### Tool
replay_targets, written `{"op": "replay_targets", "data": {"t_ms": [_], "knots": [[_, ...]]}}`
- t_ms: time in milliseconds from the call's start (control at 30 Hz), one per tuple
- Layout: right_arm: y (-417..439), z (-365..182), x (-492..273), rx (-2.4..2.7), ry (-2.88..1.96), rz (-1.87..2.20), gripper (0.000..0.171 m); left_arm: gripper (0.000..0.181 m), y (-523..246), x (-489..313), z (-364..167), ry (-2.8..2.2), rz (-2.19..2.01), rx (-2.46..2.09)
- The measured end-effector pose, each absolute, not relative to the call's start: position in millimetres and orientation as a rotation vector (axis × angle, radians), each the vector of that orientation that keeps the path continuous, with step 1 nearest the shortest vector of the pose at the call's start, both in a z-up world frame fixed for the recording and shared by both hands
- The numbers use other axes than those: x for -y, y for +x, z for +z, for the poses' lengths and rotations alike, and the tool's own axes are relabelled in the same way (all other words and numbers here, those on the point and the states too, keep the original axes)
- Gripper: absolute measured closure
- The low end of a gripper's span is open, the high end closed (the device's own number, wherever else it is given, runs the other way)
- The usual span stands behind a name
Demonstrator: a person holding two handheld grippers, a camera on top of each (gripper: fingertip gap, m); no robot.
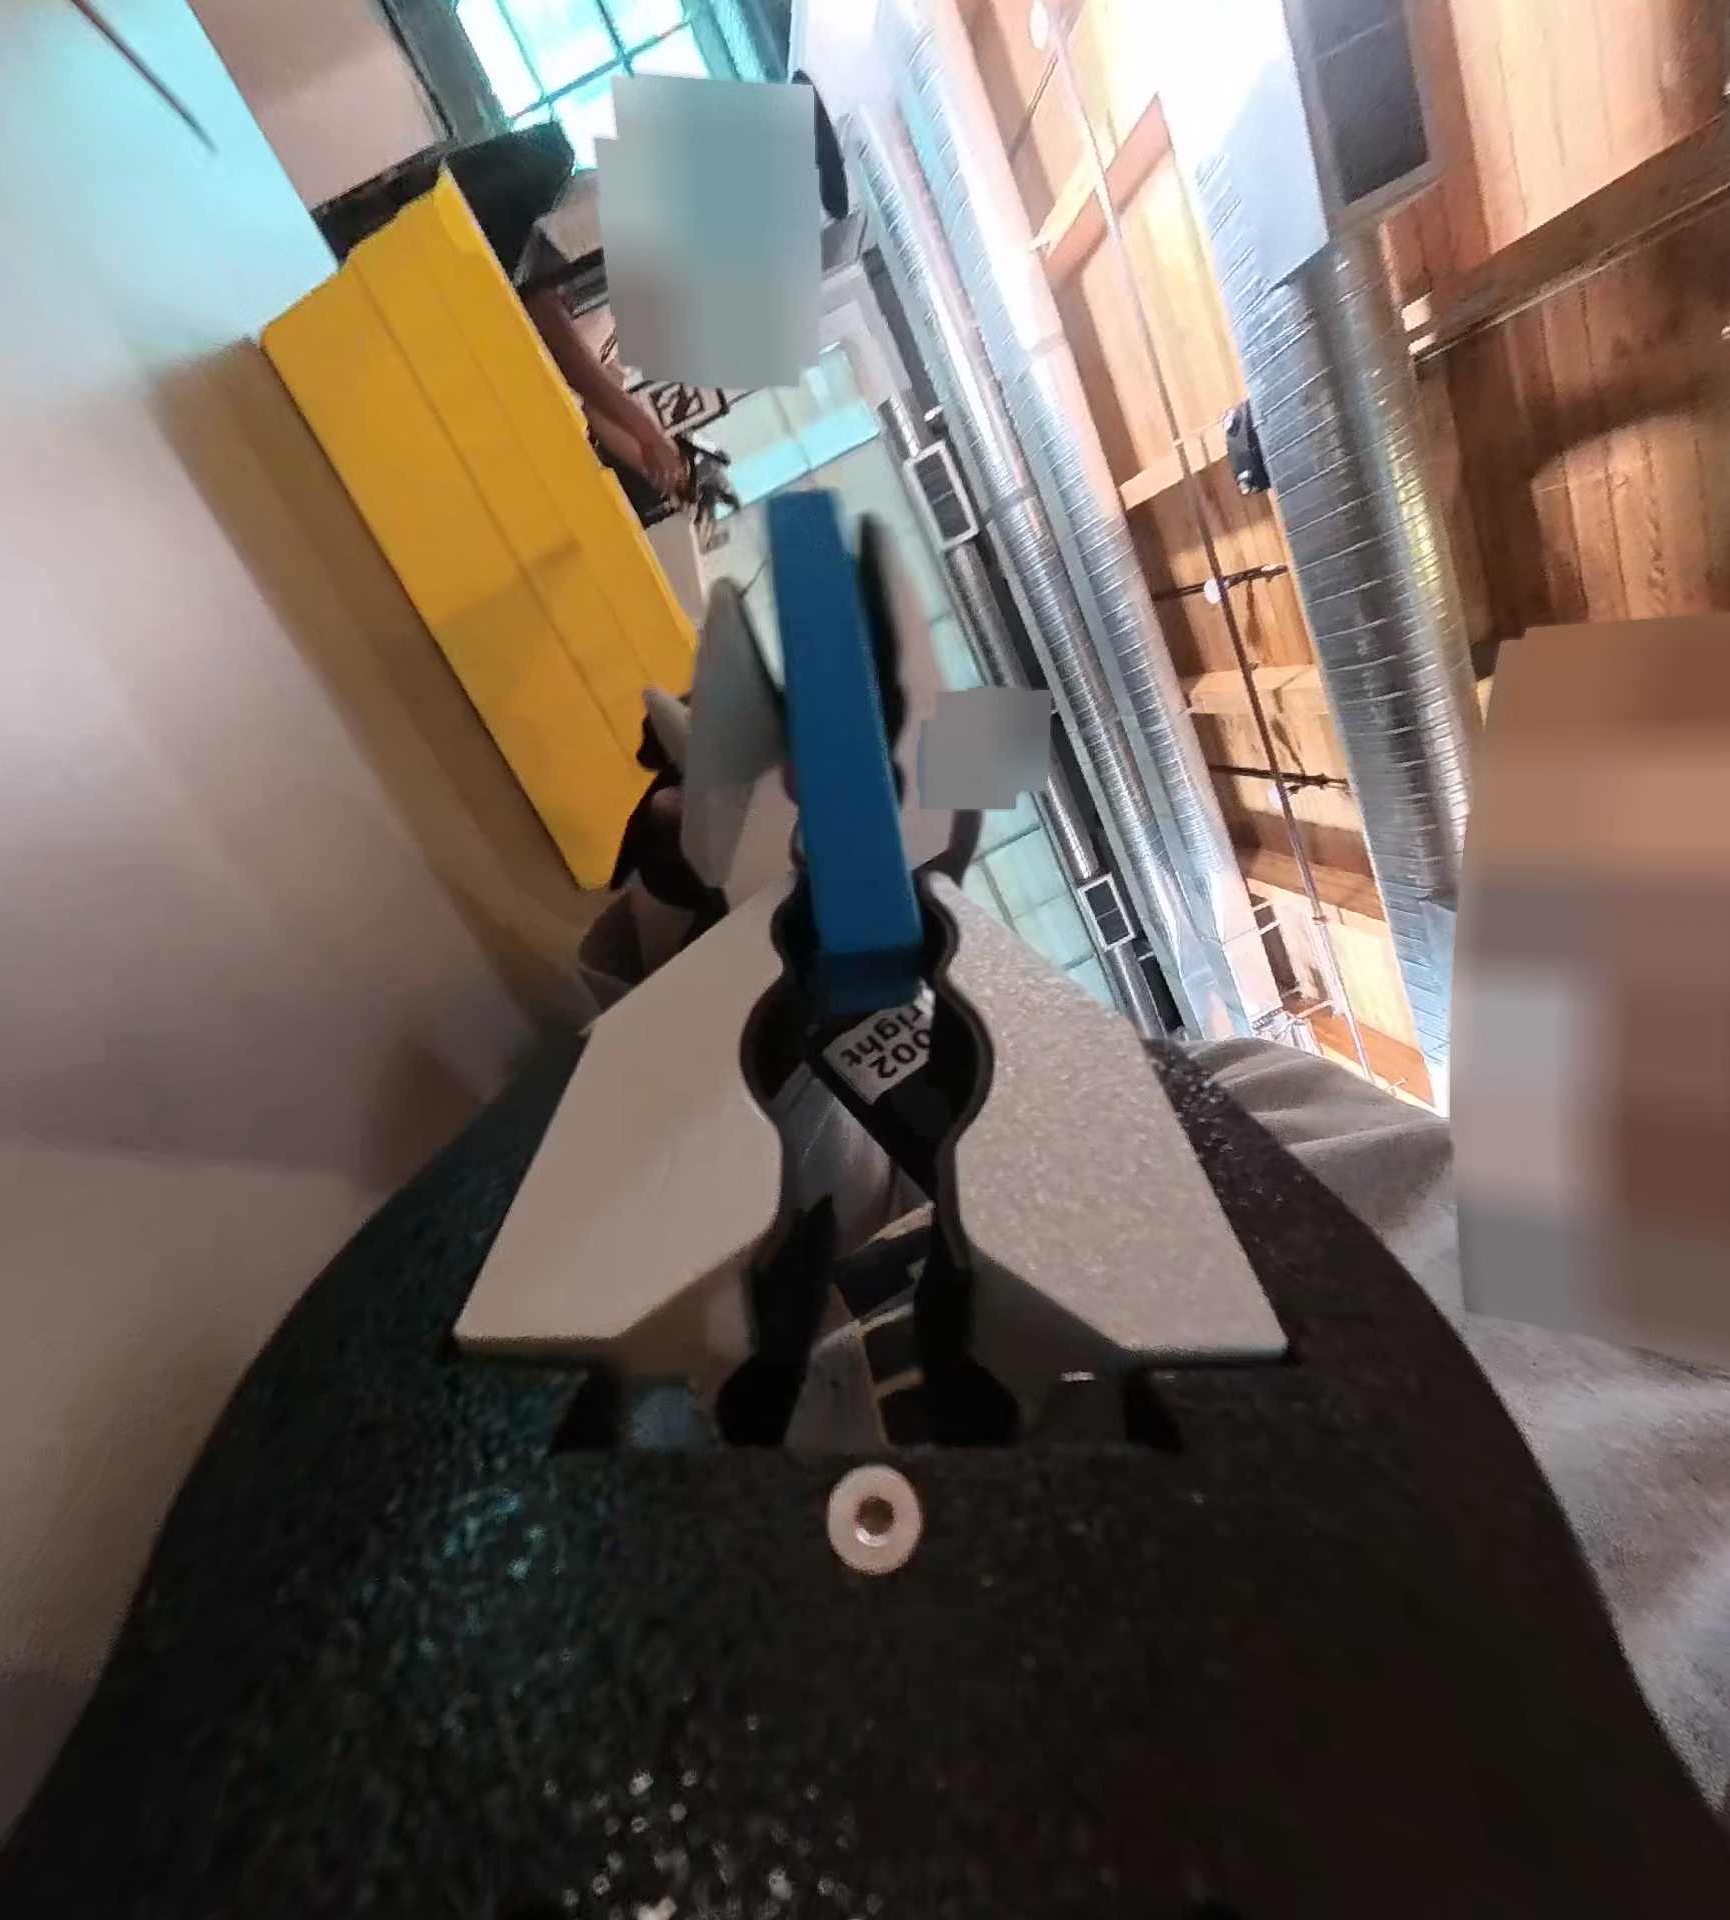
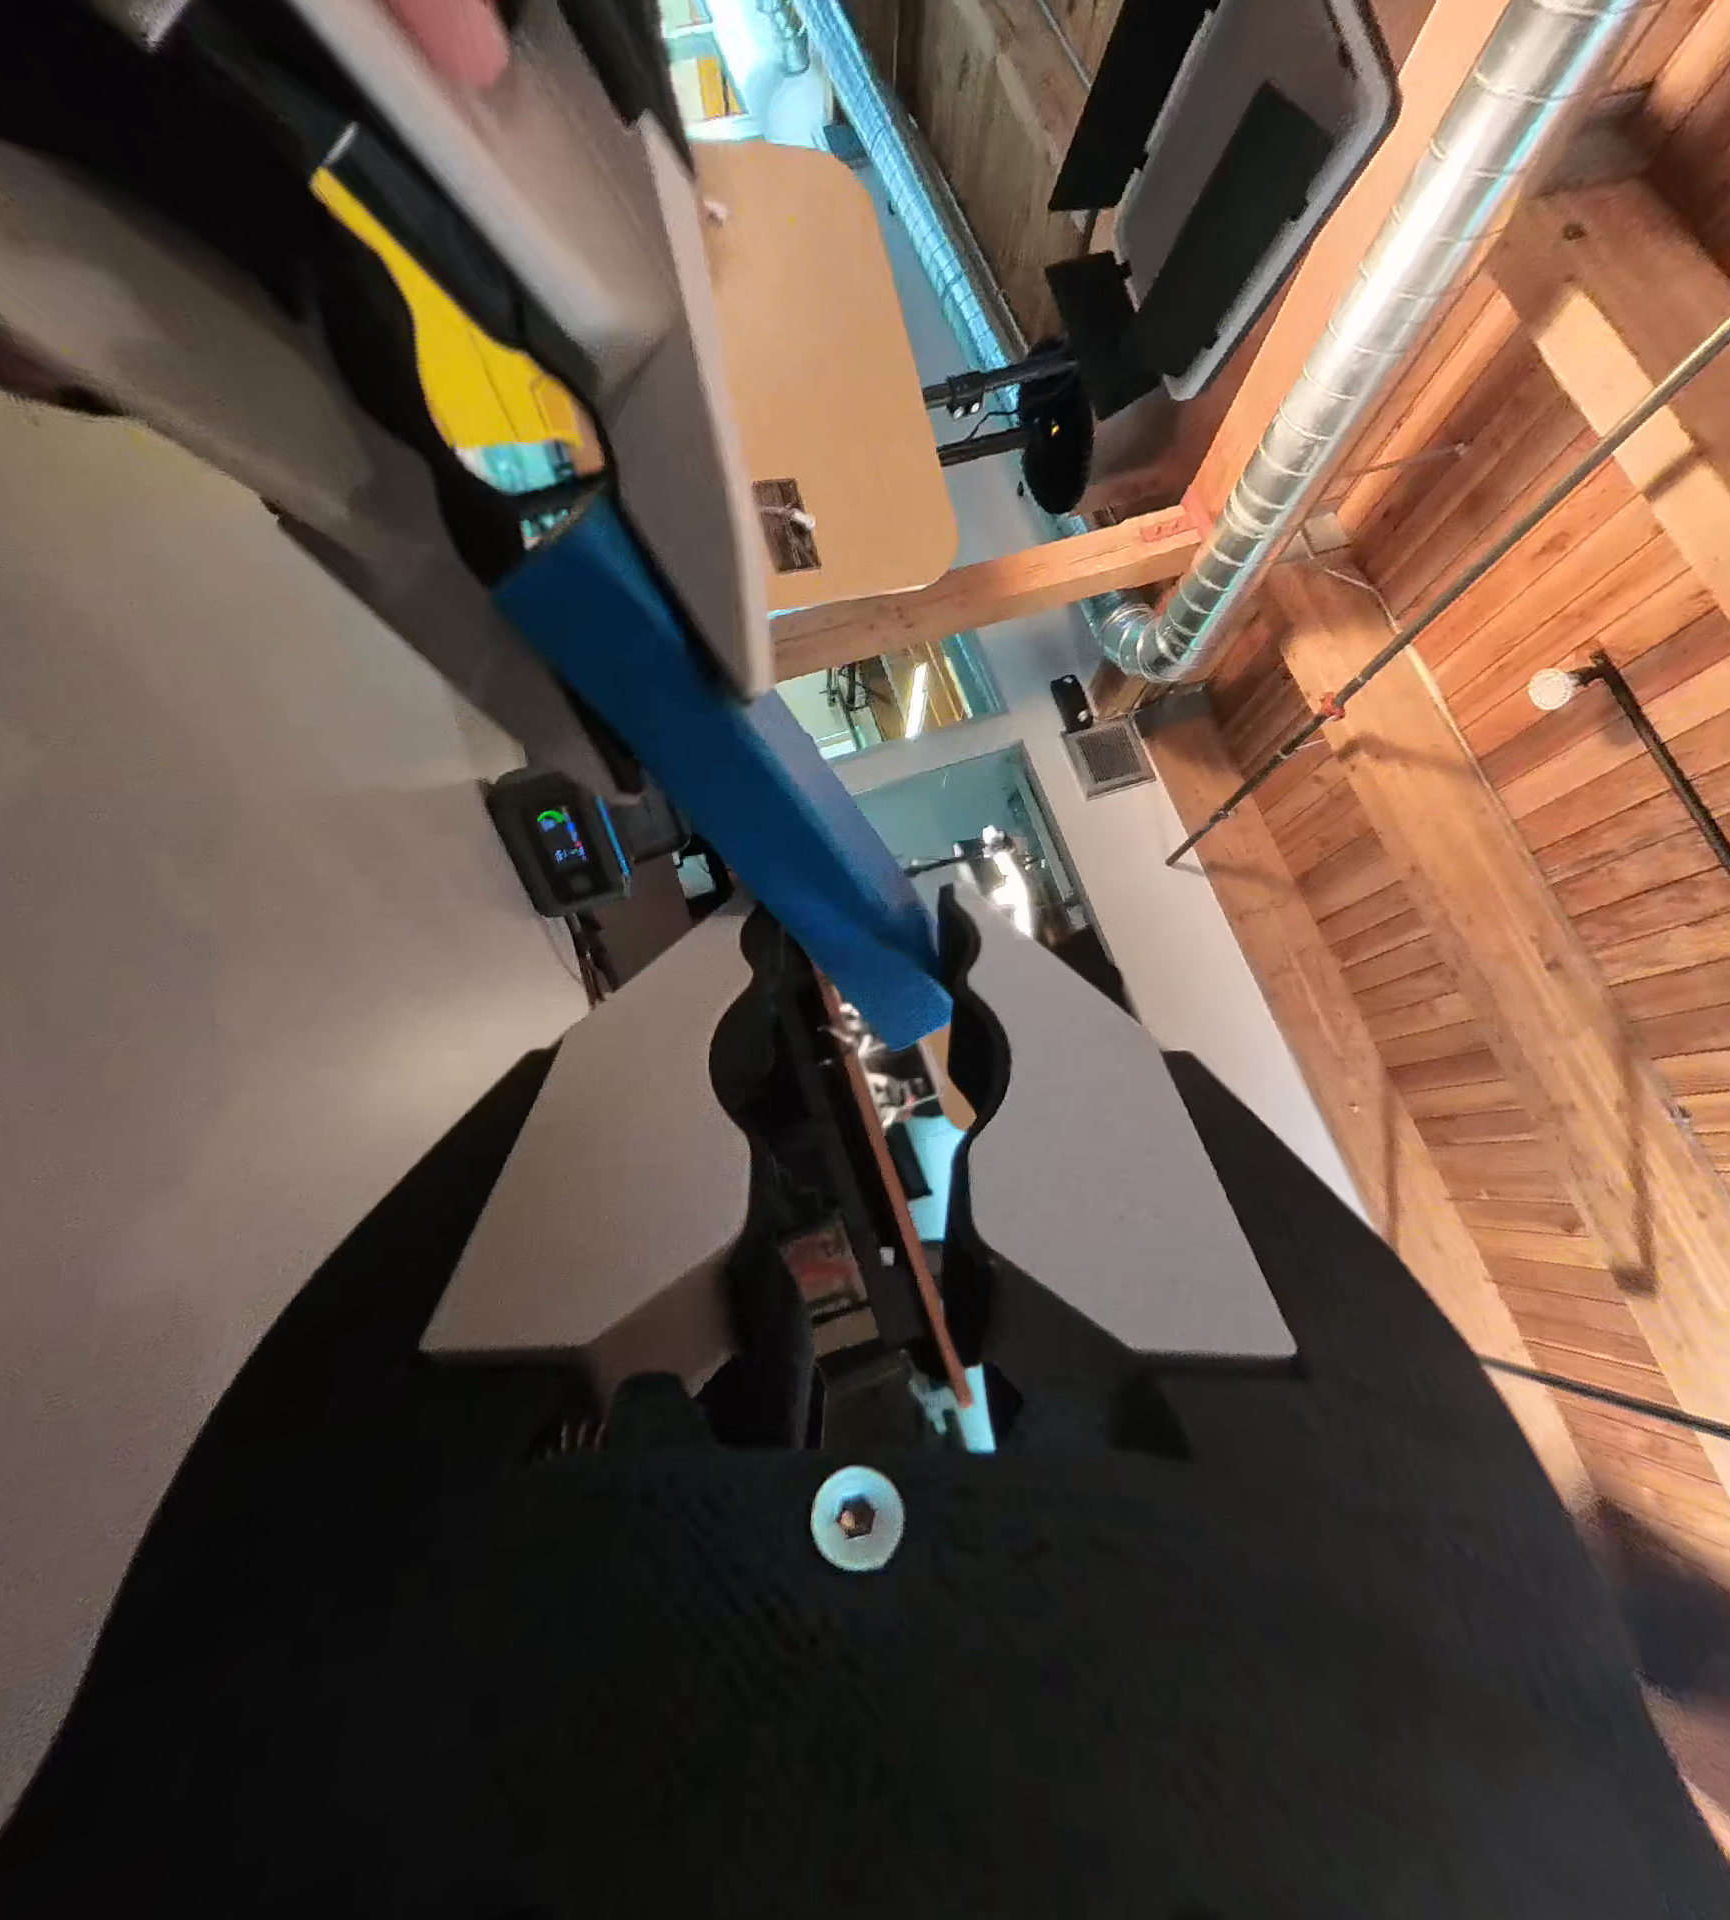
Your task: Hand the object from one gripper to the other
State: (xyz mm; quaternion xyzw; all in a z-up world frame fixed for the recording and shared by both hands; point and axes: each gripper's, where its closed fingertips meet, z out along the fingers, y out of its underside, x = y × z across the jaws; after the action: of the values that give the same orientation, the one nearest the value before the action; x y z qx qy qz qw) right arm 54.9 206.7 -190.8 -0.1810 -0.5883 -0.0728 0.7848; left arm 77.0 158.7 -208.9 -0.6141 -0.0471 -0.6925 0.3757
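A long blue block (image 1: 840, 748) is held in the air between both grippers. In the left wrist view its near end sits between the tips of my left gripper (image 1: 866, 935), which is shut on it. The right gripper's grey finger (image 1: 731, 727) and dark finger press on the block's far half. In the right wrist view the same blue block (image 2: 736, 769) runs diagonally. Its near end sits between the tips of my right gripper (image 2: 856, 945), which is closed against it. The left gripper's grey finger (image 2: 695, 436) covers its far end.
Both views point up towards a wooden plank ceiling (image 2: 1567, 831) with a silver duct (image 2: 1360, 343). A yellow panel (image 1: 466, 520) stands at the left. A person's grey sleeve (image 1: 1360, 1195) is at the right. A small device with a lit screen (image 2: 565, 842) hangs on the pale wall. Left tips to right tips: about 6 centimetres. From either gripper's tips it is about 30 centimetres to the yellow panel (image 1: 466, 520).
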Motion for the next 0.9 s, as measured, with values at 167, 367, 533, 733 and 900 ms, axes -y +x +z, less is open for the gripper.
{"op": "replay_targets", "data": {"t_ms": [167, 367, 533, 733, 900], "knots": [[53, -211, -227, 1.361, -0.603, -0.062, 0.156, 0.117, 65, -173, -209, -1.616, -1.212, -0.091], [50, -256, -232, 1.623, -0.754, 0.013, 0.156, 0.125, 38, -177, -225, -1.656, 0.122, -0.729], [50, -277, -220, 1.775, -0.782, 0.055, 0.156, 0.163, 48, -171, -249, -1.596, 0.527, -1.125], [53, -269, -209, 1.736, -0.814, 0.302, 0.141, 0.167, 45, -168, -248, -1.704, 0.098, -0.859], [56, -258, -188, 1.763, -0.681, 0.35, 0.141, 0.167, 42, -166, -255, -1.765, 0.005, -0.887]]}}
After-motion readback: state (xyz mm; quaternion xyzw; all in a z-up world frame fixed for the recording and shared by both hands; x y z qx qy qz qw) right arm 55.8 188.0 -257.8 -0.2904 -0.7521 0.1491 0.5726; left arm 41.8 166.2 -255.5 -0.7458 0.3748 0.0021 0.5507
